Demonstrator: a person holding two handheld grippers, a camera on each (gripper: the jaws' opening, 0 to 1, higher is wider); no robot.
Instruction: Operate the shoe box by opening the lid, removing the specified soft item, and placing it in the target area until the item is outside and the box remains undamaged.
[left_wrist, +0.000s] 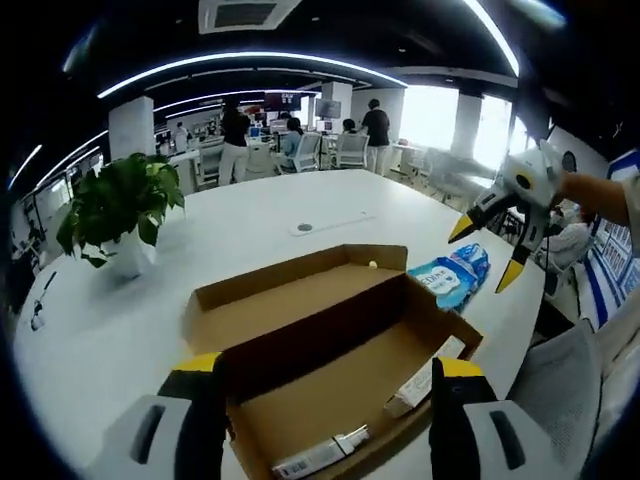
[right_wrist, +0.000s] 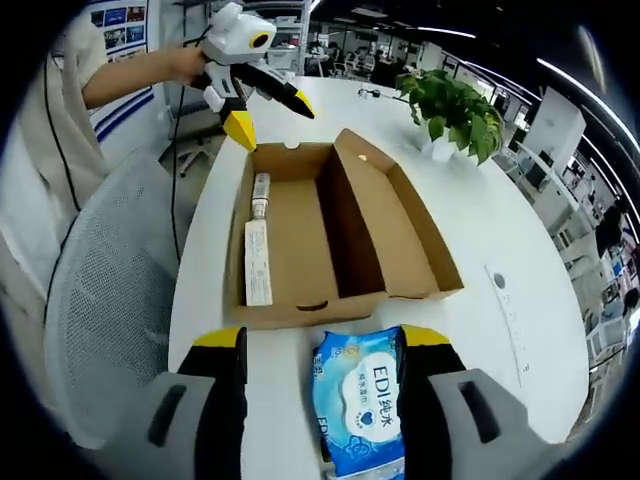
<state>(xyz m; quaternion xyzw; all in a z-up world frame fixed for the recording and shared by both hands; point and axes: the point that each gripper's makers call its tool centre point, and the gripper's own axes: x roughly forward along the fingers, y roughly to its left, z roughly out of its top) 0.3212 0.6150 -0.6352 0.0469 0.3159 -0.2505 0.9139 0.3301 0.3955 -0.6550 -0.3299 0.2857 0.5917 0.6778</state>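
Note:
The brown cardboard shoe box (left_wrist: 330, 330) lies open on the white table, its lid folded flat beside the tray (right_wrist: 300, 230). A blue soft pack of wipes (left_wrist: 452, 277) rests on the table outside the box, just past its end. In the right gripper view the wipes pack (right_wrist: 365, 405) lies below and between my right gripper's (right_wrist: 322, 355) wide-apart jaws, untouched. The right gripper (left_wrist: 484, 257) hovers open above the pack. My left gripper (left_wrist: 325, 385) stands open over the box's other end, and appears as the left gripper (right_wrist: 272, 122) held by a hand.
A tube (right_wrist: 260, 195) and a long carton (right_wrist: 257, 265) lie in the box tray. A potted plant (left_wrist: 120, 205) stands on the table beyond the lid. A grey mesh chair (right_wrist: 110, 300) sits at the table edge. People stand in the far office.

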